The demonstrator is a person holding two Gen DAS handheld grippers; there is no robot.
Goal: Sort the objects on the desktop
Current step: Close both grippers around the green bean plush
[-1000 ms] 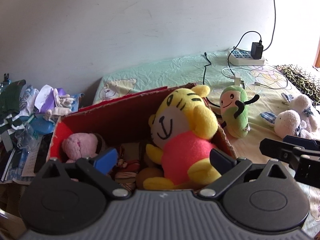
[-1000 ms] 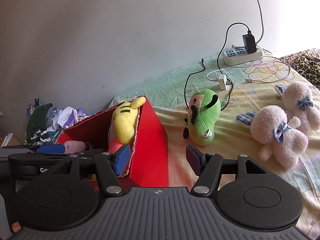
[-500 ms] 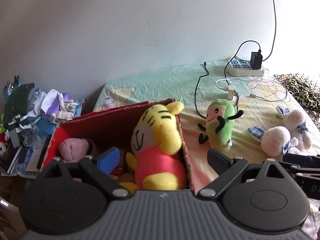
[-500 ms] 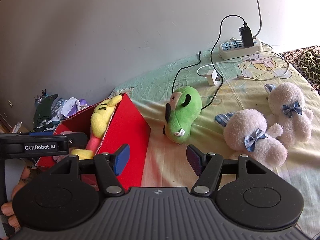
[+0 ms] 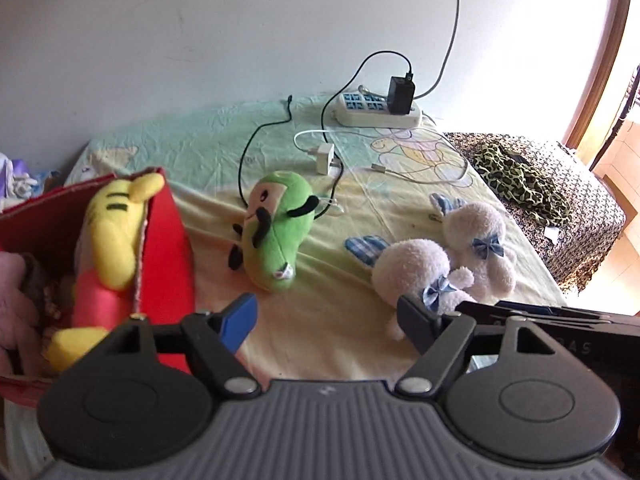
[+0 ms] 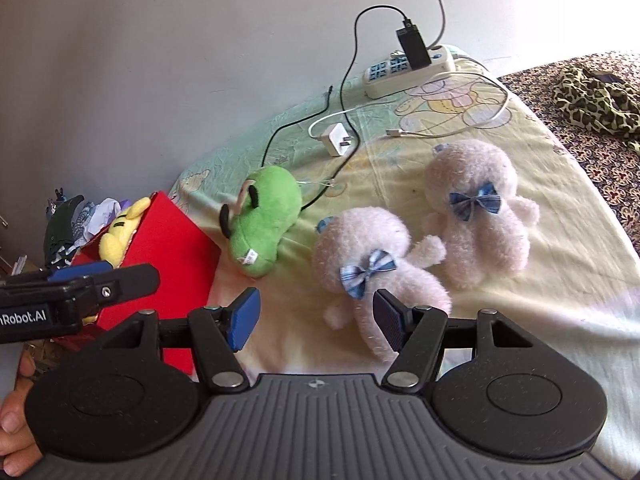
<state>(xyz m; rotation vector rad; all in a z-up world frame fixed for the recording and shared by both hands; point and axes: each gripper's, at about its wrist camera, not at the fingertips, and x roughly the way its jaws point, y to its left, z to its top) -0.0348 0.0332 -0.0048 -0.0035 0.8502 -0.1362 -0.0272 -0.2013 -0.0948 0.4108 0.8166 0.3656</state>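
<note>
Plush toys on a bedsheet (image 5: 360, 168), beside a red box (image 5: 168, 256). The box, at 9 o'clock in the left wrist view, holds a yellow tiger (image 5: 112, 240) in a red shirt, leaning against the box's right wall, with a pink toy (image 5: 12, 304) at the far left edge. A green plush (image 5: 276, 236) lies on its side on the sheet just right of the box, apart from it. Two pale bunnies with blue bows lie touching each other at 3 o'clock of the green plush: the near bunny (image 6: 360, 264) and the far bunny (image 6: 476, 216).

Left gripper (image 5: 326, 326): released, jaws spread wide, nothing between them; it hovers over bare sheet between the box and the near bunny. Right gripper (image 6: 316, 322): likewise released and empty, its right finger just in front of the near bunny's lower body; whether they touch cannot be told.

At 12 o'clock, near the wall, a power strip (image 5: 380, 114) carries a black adapter (image 5: 401, 94); a white charger (image 5: 325, 158) and cables lie on the sheet between strip and toys. A leopard-print cloth (image 5: 516, 172) lies at 2 o'clock.
</note>
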